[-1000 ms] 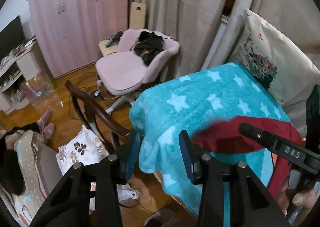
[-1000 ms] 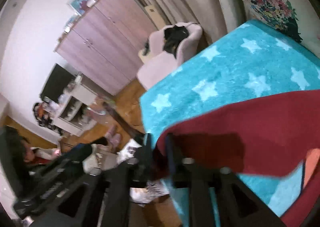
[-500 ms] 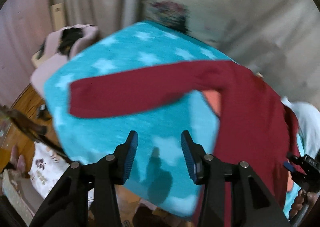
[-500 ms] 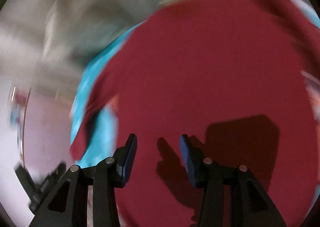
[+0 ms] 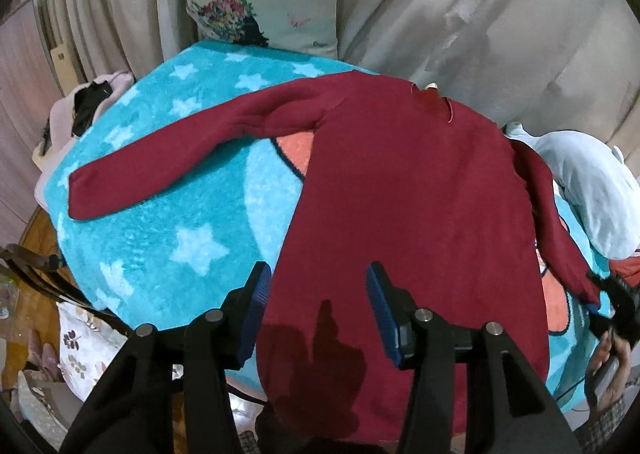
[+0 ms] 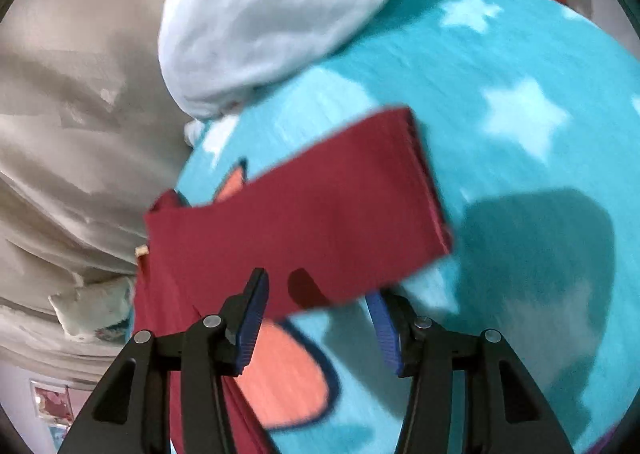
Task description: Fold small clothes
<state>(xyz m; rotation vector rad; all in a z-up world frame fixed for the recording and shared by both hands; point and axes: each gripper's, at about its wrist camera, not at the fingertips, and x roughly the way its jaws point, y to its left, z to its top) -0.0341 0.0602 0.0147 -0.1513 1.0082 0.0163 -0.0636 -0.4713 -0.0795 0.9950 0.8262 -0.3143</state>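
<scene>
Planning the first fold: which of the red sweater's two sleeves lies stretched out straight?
The sleeve reaching left across the star blanket lies out flat. The other sleeve hangs narrow down the sweater's right side, towards the right gripper.

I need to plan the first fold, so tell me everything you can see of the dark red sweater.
The dark red sweater is a small long-sleeved top of soft knit-looking fabric, lying flat on the turquoise star blanket. One sleeve stretches straight out sideways; the other sleeve lies down along the body's far side, its cuff between the open right gripper fingers. The neckline points toward the pillow; the hem hangs over the near edge. The open left gripper hovers above the lower body.
</scene>
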